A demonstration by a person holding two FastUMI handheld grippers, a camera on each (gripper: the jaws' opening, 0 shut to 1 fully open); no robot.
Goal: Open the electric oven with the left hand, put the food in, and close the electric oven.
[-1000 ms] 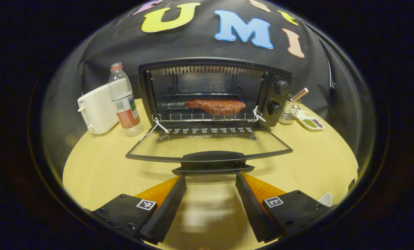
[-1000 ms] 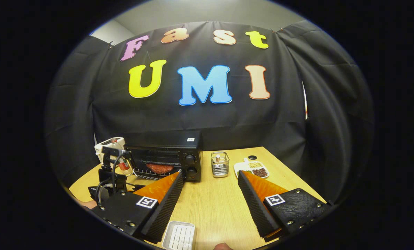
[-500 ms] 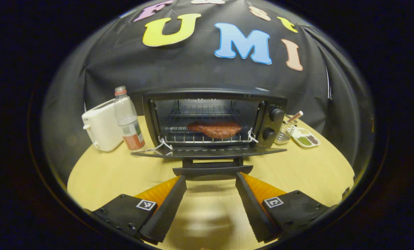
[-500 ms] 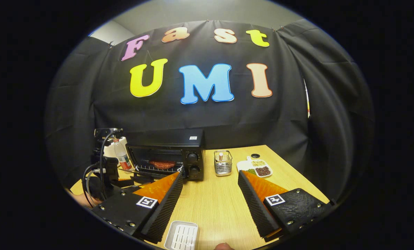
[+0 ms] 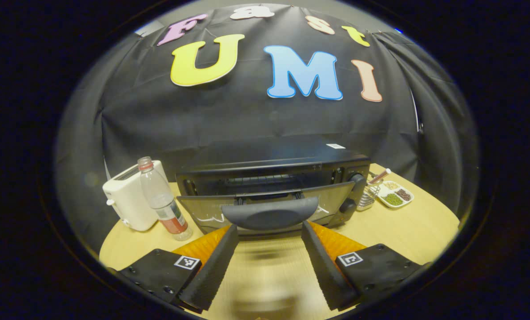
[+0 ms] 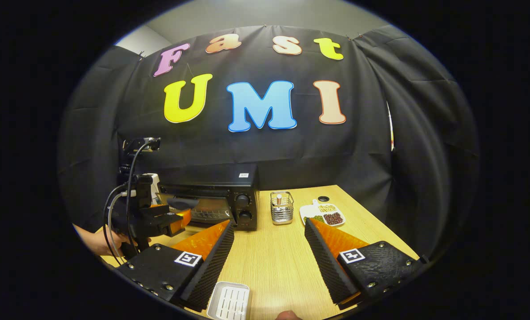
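A: The black electric oven (image 5: 274, 178) glass door (image 5: 265, 204) has swung up, nearly shut, on the wooden bench (image 5: 407, 226).

B: Left claw (image 5: 268, 242) spread under its handle (image 5: 270, 216); right claw (image 6: 269, 249) released. Food's hidden inside.

black oven (image 5: 274, 171), white toaster (image 5: 129, 200), clear red-labelled bottle (image 5: 160, 200), pale wood-grain table (image 6: 283, 258)
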